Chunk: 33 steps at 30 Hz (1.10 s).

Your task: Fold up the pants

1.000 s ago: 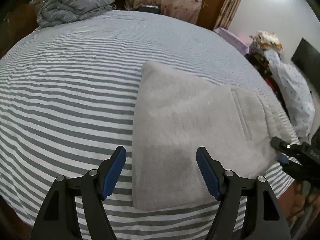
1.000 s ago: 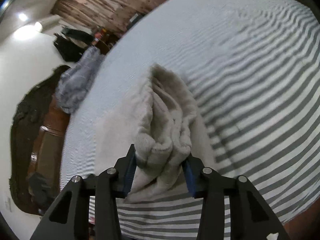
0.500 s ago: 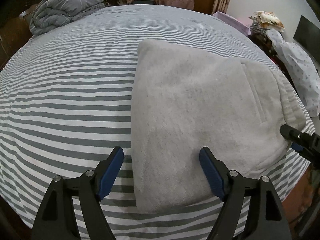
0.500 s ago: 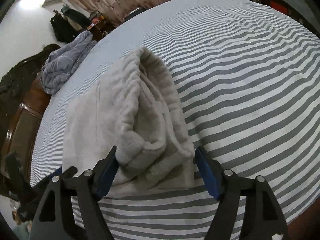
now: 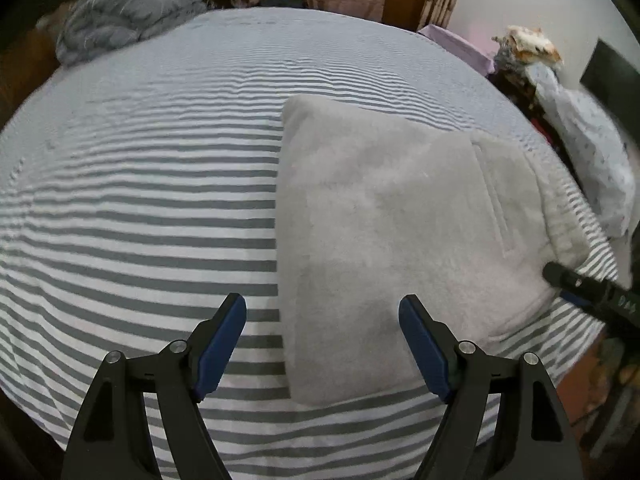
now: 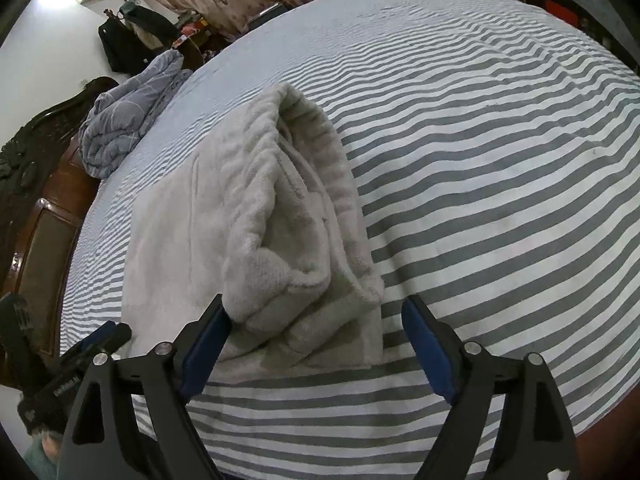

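Observation:
Light grey fleece pants (image 5: 380, 220) lie folded into a thick rectangle on the striped bed, pocket seam up. My left gripper (image 5: 322, 312) hangs open above the near left corner of the fold, touching nothing. In the right wrist view the bunched waistband end (image 6: 312, 240) of the pants (image 6: 240, 200) rests on the sheet between the jaws of my right gripper (image 6: 316, 312). Those jaws are opening: the right pad stands clear and the left one is just beside the fabric. Each gripper shows in the other's view: the right gripper (image 5: 576, 284) and the left gripper (image 6: 100, 340).
A grey-and-white striped sheet (image 5: 140, 200) covers the bed. A crumpled blue-grey quilt (image 5: 132, 8) lies at the far corner by the dark wooden headboard (image 6: 32, 200). Clothes and bags (image 5: 580, 140) pile up beside the bed's right edge. The near edge runs just under both grippers.
My right gripper's jaws have spread wide and let go of the waistband end, which now lies slack on the sheet. The left gripper stays open over the same corner.

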Each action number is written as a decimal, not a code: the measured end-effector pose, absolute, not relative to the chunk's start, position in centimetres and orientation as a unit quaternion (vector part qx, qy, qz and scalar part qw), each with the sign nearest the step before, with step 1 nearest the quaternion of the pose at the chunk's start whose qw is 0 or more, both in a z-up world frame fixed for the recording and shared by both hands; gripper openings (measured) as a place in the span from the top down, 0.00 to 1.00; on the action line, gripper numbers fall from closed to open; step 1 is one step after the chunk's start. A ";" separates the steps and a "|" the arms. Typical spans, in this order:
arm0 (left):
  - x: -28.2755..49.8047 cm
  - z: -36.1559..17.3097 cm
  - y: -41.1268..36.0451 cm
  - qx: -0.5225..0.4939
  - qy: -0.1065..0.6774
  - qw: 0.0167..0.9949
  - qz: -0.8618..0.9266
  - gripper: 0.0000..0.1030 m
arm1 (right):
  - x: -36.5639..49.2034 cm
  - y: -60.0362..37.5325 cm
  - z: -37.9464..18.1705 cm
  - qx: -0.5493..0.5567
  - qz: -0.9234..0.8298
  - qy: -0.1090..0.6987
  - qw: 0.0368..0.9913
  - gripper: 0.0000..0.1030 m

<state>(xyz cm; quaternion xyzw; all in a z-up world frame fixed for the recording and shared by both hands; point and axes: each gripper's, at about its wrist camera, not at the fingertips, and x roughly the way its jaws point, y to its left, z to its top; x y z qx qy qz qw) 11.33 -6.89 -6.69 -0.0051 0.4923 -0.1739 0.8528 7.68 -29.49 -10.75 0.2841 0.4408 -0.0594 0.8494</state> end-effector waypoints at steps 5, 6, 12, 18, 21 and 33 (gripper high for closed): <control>13.0 -6.8 -3.6 -0.074 0.518 0.831 -0.188 0.23 | 7.2 -31.0 -11.7 0.314 -0.010 0.446 0.838 0.18; 13.4 -7.1 -3.1 -0.087 0.524 0.826 -0.191 0.23 | 7.3 -31.3 -11.9 0.321 -0.002 0.448 0.835 0.18; 15.3 -8.5 -2.0 -0.152 0.551 0.790 -0.220 0.23 | 7.7 -32.3 -12.7 0.325 0.028 0.457 0.827 0.14; 16.0 -9.5 -3.8 -0.156 0.563 0.775 -0.240 0.23 | 8.1 -33.1 -13.6 0.339 0.064 0.454 0.822 0.14; 16.5 -10.0 -4.0 -0.172 0.561 0.771 -0.245 0.23 | 8.7 -33.5 -14.1 0.353 0.095 0.448 0.816 0.22; 19.7 -10.8 -5.9 -0.164 0.543 0.782 -0.258 0.18 | 12.6 -33.9 -14.9 0.368 0.117 0.429 0.816 0.19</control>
